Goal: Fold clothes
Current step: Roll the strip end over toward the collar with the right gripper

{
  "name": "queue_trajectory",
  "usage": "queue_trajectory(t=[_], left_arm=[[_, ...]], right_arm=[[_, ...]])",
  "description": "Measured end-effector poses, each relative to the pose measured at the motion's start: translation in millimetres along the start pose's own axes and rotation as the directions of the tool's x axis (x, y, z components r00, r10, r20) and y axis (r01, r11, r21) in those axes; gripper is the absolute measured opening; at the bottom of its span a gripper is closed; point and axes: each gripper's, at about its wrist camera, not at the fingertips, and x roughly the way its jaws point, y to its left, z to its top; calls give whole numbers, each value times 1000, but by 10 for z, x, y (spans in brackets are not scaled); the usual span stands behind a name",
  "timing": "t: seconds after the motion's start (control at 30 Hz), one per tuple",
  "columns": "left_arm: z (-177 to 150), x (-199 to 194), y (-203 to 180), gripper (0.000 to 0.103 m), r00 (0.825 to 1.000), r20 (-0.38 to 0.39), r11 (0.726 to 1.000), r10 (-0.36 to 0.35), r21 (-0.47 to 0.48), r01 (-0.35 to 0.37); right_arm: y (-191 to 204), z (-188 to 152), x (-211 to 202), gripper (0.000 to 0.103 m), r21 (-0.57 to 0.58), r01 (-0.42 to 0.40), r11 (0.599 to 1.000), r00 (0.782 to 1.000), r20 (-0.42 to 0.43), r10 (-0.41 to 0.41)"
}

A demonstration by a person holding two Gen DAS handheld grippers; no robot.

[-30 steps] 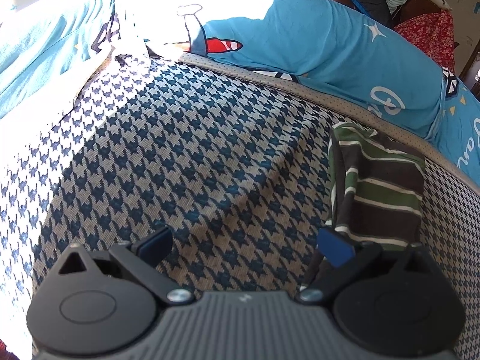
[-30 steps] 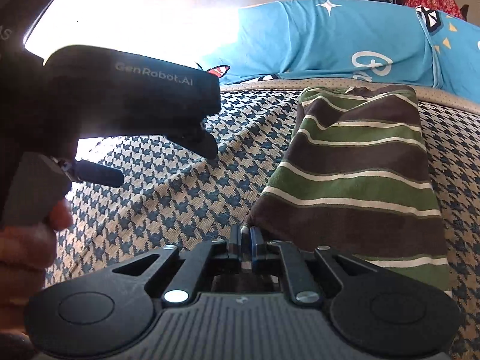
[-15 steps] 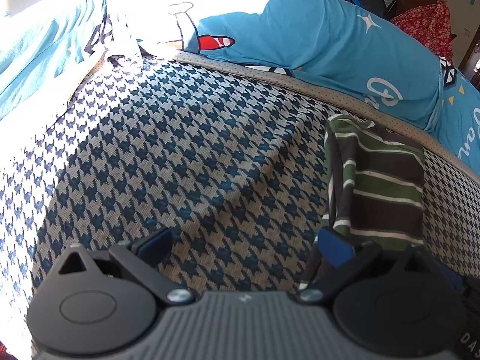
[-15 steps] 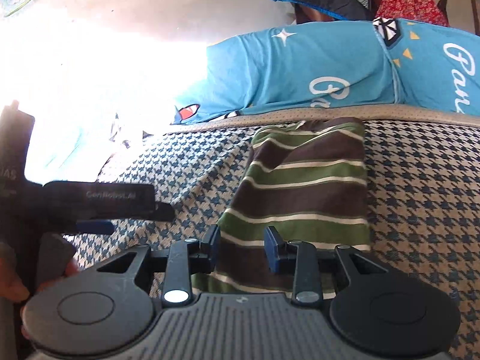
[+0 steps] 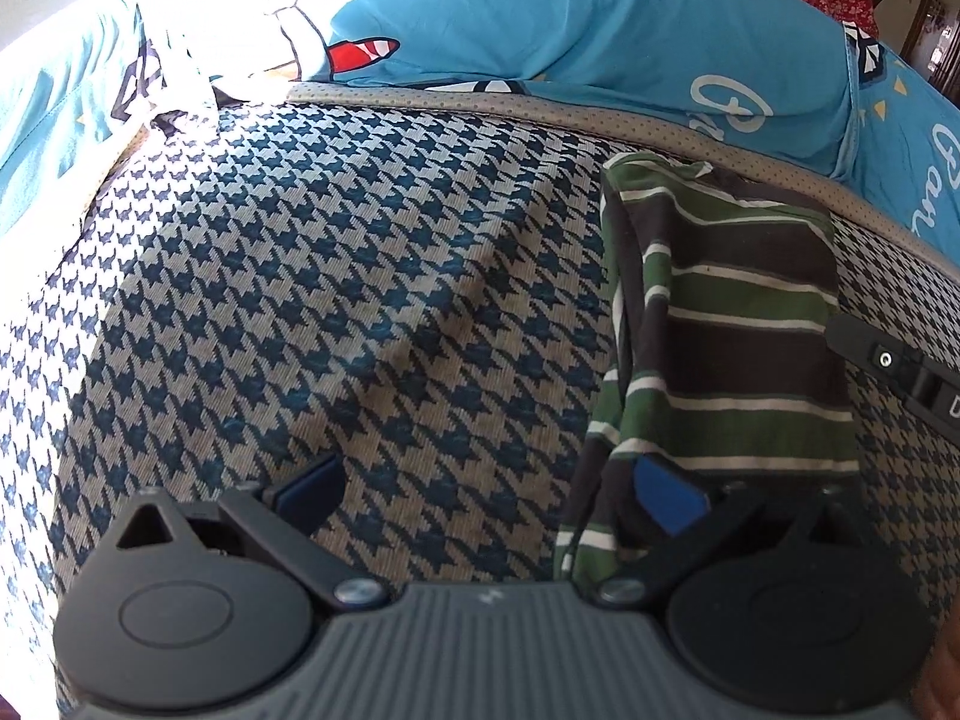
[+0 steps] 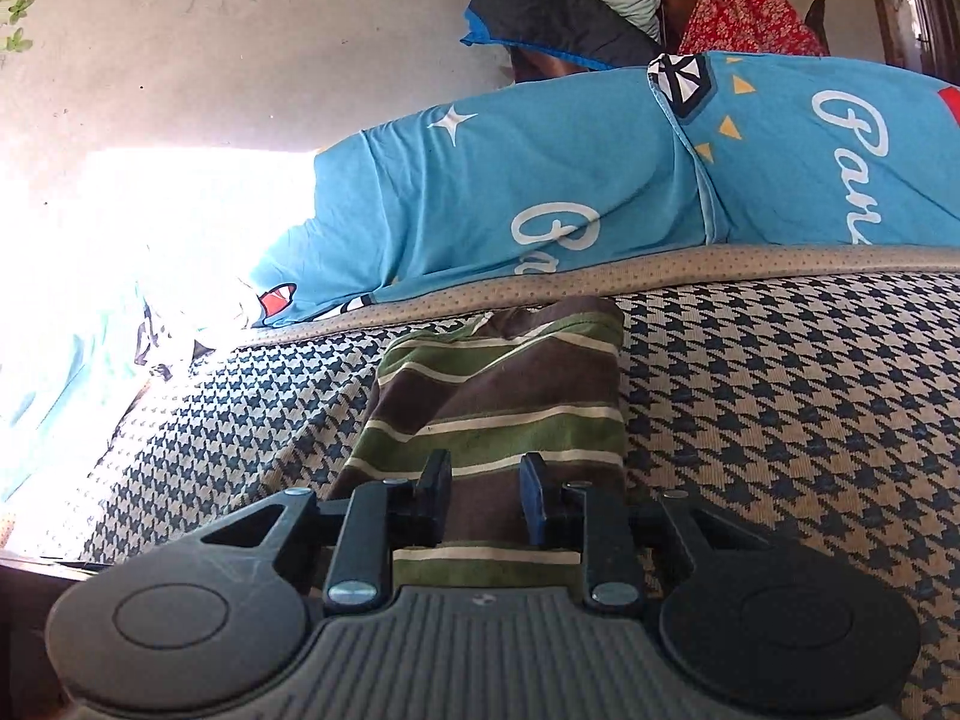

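A folded garment with green, brown and white stripes (image 5: 738, 324) lies on the houndstooth bed cover (image 5: 360, 300), close to the cover's beige border. My left gripper (image 5: 489, 486) stands open and wide; its right finger (image 5: 666, 492) is over the garment's near left edge, its left finger over bare cover. In the right wrist view my right gripper (image 6: 485, 489) hovers over the near end of the garment (image 6: 510, 396). Its jaws are closing, still apart, with striped cloth between and under them. A black part of the right gripper's body (image 5: 894, 372) shows beside the garment.
Blue printed pillows (image 6: 540, 180) line the far side of the bed cover (image 6: 780, 408). Behind them lie a dark bundle (image 6: 558, 18) and a red floral cloth (image 6: 738, 12). Strong sunlight washes out the far left (image 5: 210, 12). Bare cover stretches to the garment's left.
The right gripper, shut at the garment's near corner a second ago, opened and moved right over the garment. The left gripper dropped out of the right view and edged closer to the garment.
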Motion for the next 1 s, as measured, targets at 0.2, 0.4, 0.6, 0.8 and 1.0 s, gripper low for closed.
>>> queue_trajectory(t=[0.2,0.4,0.6,0.8,1.0], left_arm=[[-8,72,-133,103,1000,-24,999,6,38,-5],[-1,135,-171,103,999,-46,999,11,49,-9],[8,189,-145,103,997,-71,999,13,35,-11],[9,218,-159,103,997,-78,999,20,43,-17],[1,230,-199,103,997,-76,998,31,60,-27]], right_arm=[[-58,70,189,17,31,0,1000,1000,4,0],[-131,147,358,17,83,8,997,1000,18,-9],[-272,199,534,17,141,21,990,1000,19,-24],[-367,171,764,16,181,69,981,998,-18,-67],[-327,190,831,16,148,107,983,994,-23,-105]])
